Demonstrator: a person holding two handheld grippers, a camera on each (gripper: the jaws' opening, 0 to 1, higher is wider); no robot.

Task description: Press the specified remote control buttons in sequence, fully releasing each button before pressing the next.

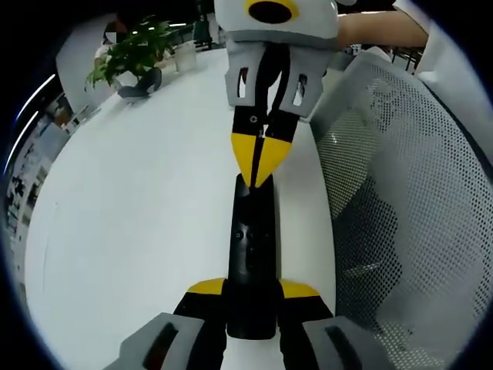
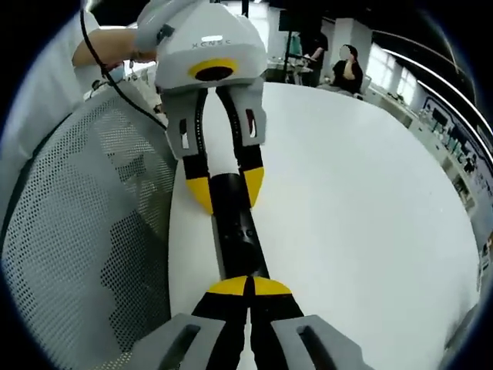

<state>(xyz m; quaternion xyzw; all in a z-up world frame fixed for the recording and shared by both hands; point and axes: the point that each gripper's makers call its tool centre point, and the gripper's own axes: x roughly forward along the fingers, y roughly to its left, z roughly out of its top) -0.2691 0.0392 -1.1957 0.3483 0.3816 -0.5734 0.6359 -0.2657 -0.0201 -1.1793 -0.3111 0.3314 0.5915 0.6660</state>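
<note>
Item: slim black plastic remote control (image 1: 250,258), lying lengthwise at centre frame on the white surface (image 1: 131,216). My left tool (image 1: 252,291) grips its near end, one yellow-tipped jaw on each side. My right tool (image 1: 260,160) enters from the top of the left gripper view, jaws closed together, tips touching the remote's far end. Right of frame: grey perforated mesh basket (image 1: 408,193). Upper left: green potted plant (image 1: 135,50). Right gripper view: same remote (image 2: 237,223), basket (image 2: 85,231) left.

Left gripper (image 1: 251,294) clamping black remote (image 1: 251,250), right gripper (image 1: 261,158) closed, tips on remote's far end, white table (image 1: 139,208)
</note>
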